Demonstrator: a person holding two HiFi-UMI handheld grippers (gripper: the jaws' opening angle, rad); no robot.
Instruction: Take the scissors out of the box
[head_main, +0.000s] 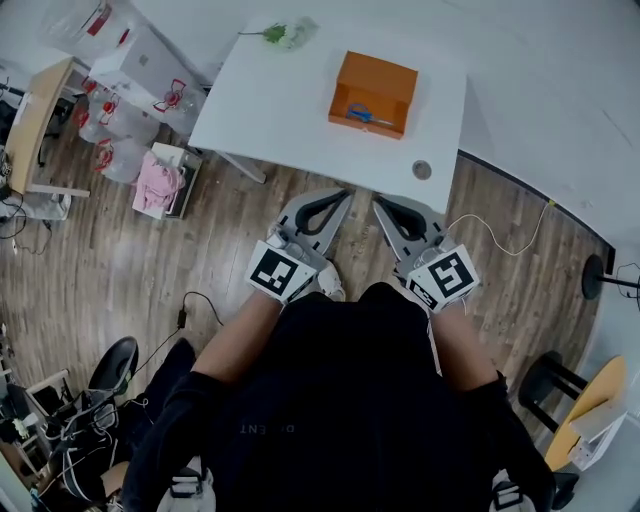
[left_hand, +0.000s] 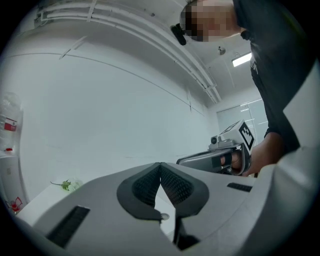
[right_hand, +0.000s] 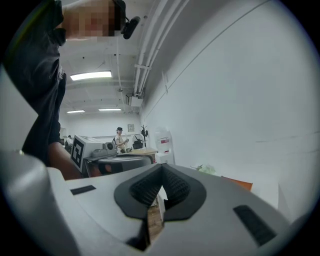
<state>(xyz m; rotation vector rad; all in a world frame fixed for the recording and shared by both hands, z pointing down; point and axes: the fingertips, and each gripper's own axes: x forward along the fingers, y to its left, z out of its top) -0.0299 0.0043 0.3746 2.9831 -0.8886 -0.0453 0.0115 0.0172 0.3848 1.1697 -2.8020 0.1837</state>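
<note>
An open orange box stands on the white table, with blue-handled scissors lying inside it. Both grippers are held side by side over the wooden floor, short of the table's near edge and pointing toward it. My left gripper is shut with nothing between its jaws. My right gripper is also shut and empty. The right gripper view catches one orange edge of the box beyond its jaws. Each gripper shows in the other's view: the right gripper and the left gripper.
A green sprig lies at the table's far edge, and a round grommet sits near its front corner. Plastic bags and a bin of pink cloth stand left of the table. A cable and stools are at the right.
</note>
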